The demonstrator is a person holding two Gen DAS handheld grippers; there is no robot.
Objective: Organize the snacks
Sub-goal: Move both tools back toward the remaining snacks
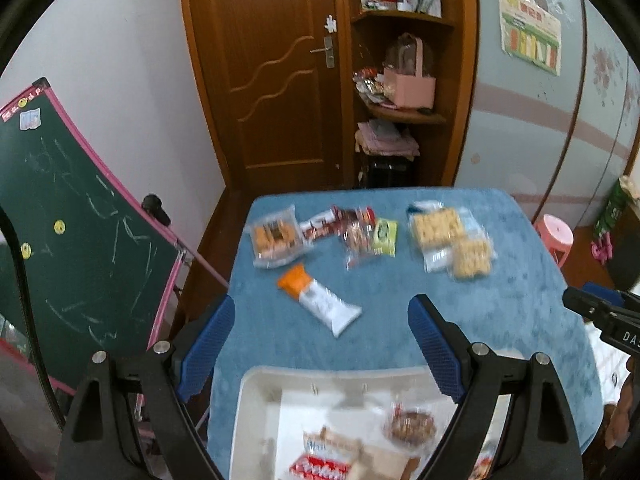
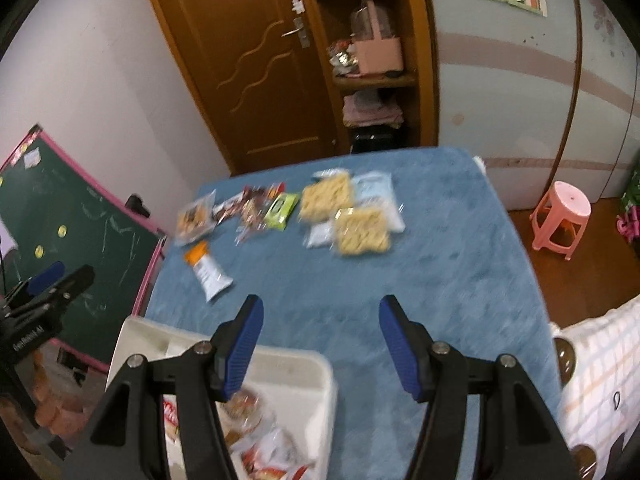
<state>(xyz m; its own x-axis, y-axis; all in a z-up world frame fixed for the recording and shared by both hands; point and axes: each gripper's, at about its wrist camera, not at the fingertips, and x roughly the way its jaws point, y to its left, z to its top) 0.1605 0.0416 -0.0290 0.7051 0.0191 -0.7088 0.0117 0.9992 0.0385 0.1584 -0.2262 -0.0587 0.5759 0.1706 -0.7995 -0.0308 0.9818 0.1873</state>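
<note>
Both the left tongs [image 1: 320, 336] and right tongs [image 2: 320, 344] hang wide and empty; just ahead of the left pair on the blue worktop [image 1: 500, 300] lies the orange-and-white packet [image 1: 318, 300], likely light, crinkly and slippery, best pinched across its flat middle.

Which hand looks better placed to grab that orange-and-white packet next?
Probably left: the orange-and-white packet lies just ahead between the left gripper's open jaws; for the right gripper it sits off to the side.

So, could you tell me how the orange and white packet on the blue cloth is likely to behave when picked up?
The orange and white packet looks like a thin, flat foil wrapper, so probably light and somewhat floppy. Its glossy surface may be slippery. Lying flat on the blue cloth, it is unlikely to roll.
</note>
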